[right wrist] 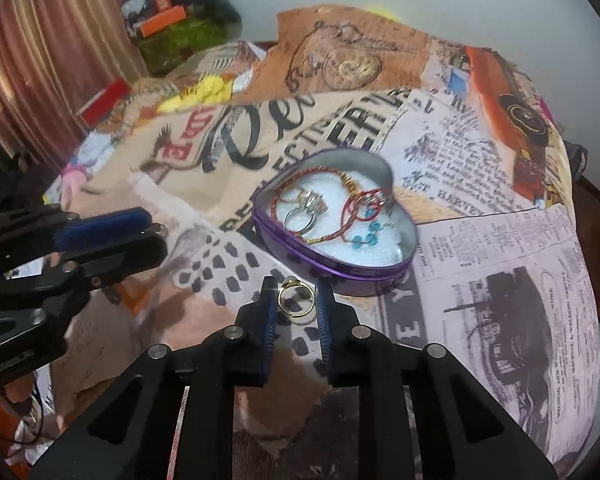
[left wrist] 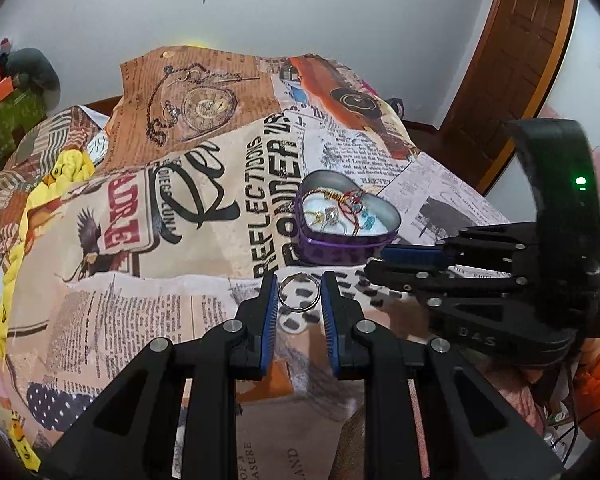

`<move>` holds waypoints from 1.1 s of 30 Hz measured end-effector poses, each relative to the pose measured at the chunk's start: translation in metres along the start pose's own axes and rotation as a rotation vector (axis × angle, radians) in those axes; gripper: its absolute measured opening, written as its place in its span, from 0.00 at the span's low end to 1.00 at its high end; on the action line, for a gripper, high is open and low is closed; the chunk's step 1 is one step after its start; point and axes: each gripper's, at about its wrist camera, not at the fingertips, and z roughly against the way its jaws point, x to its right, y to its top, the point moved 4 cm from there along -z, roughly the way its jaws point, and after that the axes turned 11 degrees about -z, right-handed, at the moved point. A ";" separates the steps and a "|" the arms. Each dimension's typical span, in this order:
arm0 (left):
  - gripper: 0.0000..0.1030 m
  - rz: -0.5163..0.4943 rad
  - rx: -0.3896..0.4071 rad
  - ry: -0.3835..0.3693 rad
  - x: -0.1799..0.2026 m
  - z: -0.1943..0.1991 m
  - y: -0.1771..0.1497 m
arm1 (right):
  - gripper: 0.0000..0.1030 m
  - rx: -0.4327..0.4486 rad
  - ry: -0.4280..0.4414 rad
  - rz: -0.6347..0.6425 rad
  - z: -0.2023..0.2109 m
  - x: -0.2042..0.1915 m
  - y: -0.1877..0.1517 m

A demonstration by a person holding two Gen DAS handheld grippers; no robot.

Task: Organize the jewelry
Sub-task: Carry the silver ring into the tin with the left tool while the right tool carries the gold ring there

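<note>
A purple heart-shaped tin sits open on the printed cloth, holding red cord bracelets, rings and blue beads on white foam. My left gripper is shut on a silver ring, held between its blue pads just in front of the tin. My right gripper is shut on a gold ring, also just in front of the tin. The right gripper shows in the left wrist view close beside the tin. The left gripper shows in the right wrist view at the left.
The newspaper-print cloth covers a humped surface. A yellow fabric lies at its left edge. Orange and green boxes sit by the wall. A wooden door stands at the right.
</note>
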 end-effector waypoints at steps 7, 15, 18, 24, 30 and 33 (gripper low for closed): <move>0.20 -0.022 0.026 0.001 0.007 -0.001 0.019 | 0.16 0.078 0.007 -0.043 0.021 0.009 0.012; 0.20 -0.035 0.046 0.005 0.007 -0.011 0.041 | 0.16 0.171 -0.005 -0.077 0.038 0.023 0.031; 0.20 -0.037 0.053 0.005 0.006 -0.016 0.049 | 0.17 0.190 -0.002 -0.090 0.039 0.028 0.037; 0.20 -0.040 0.051 -0.005 0.005 -0.032 0.060 | 0.17 0.191 0.011 -0.094 0.029 0.033 0.043; 0.20 -0.043 0.030 -0.014 0.005 -0.050 0.064 | 0.17 0.159 0.022 -0.078 0.013 0.034 0.041; 0.20 -0.041 0.018 -0.021 0.004 -0.059 0.065 | 0.17 0.140 0.019 -0.063 0.005 0.034 0.040</move>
